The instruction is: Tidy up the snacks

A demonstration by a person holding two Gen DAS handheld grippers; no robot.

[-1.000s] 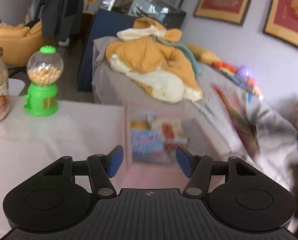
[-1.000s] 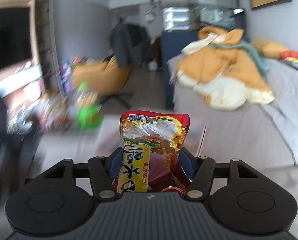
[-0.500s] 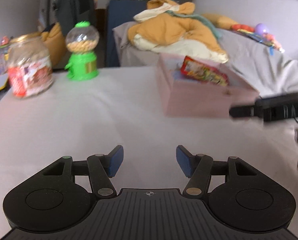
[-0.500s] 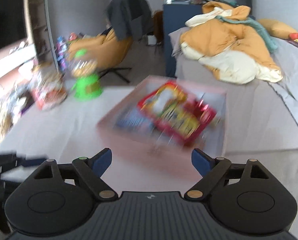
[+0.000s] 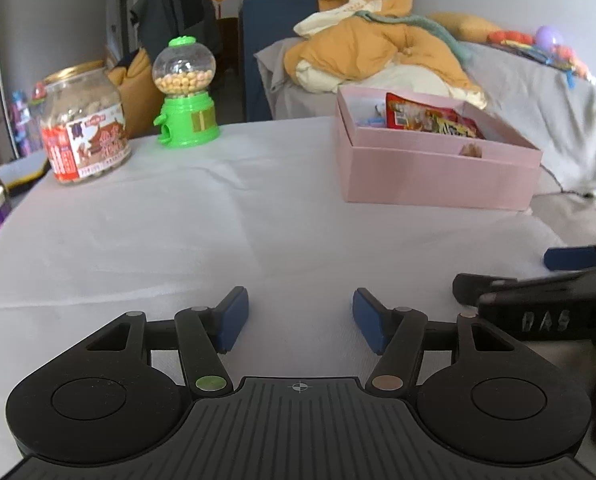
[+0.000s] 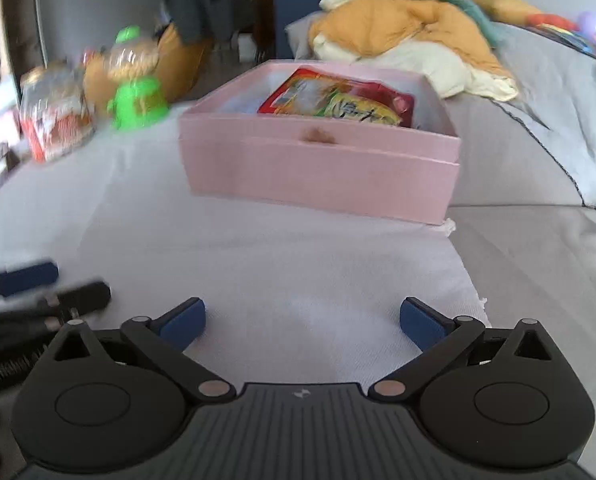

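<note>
1. The left gripper (image 5: 299,322) is held part open and empty, low over the table (image 5: 178,220).
2. The right gripper (image 6: 301,322) is spread wide, empty.
3. The red snack packet (image 6: 337,100) is seen inside the pink box (image 6: 317,168), at the table's far right corner.

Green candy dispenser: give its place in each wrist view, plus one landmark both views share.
Left wrist: green candy dispenser stands sharp at upper left on the white cloth, right of the big snack jar.
Right wrist: it is blurred at upper left, left of the pink box.
Shared landmark: pink box, with the red snack packet inside.
</note>
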